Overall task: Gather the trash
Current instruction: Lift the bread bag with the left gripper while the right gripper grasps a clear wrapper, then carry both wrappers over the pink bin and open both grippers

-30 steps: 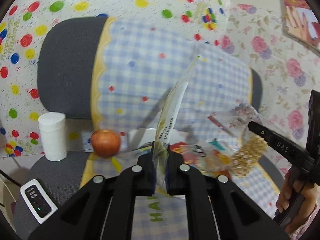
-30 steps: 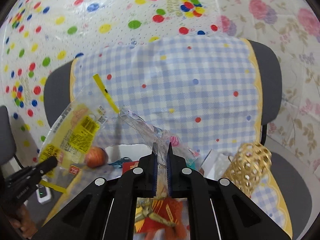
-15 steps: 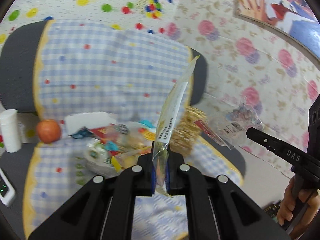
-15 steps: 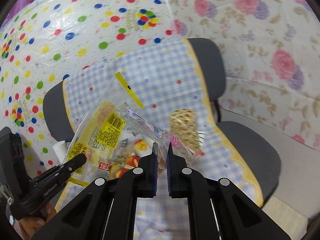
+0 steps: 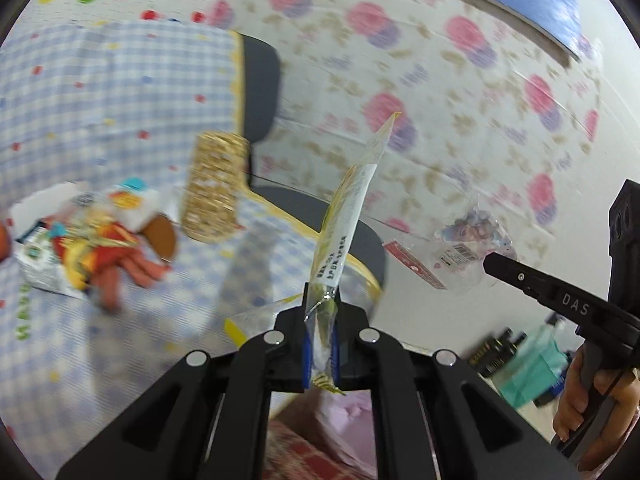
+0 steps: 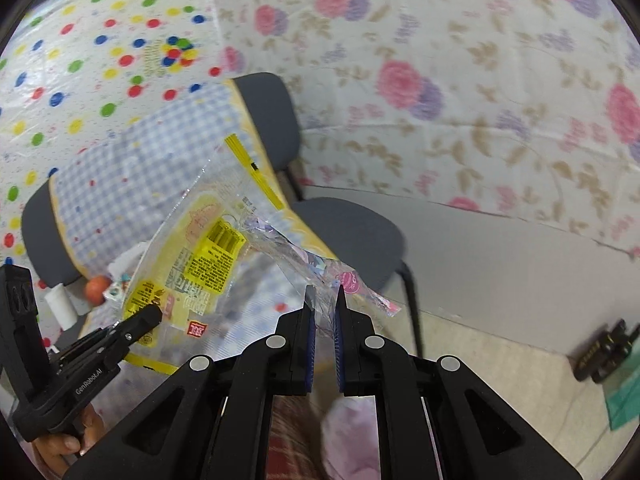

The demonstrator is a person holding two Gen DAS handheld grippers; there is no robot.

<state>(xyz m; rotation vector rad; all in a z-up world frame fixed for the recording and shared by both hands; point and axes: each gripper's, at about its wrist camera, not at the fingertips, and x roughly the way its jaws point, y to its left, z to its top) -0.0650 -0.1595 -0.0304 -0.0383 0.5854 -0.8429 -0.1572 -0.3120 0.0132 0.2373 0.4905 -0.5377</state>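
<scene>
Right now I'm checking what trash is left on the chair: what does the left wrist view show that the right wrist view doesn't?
Only the left wrist view shows the pile of colourful snack wrappers and the gold perforated cylinder on the checked seat cover.

Only the right wrist view shows the red apple and white cylindrical container.

Both show the left gripper shut on the yellow-printed clear bag and the right gripper shut on the crumpled clear wrapper.
</scene>
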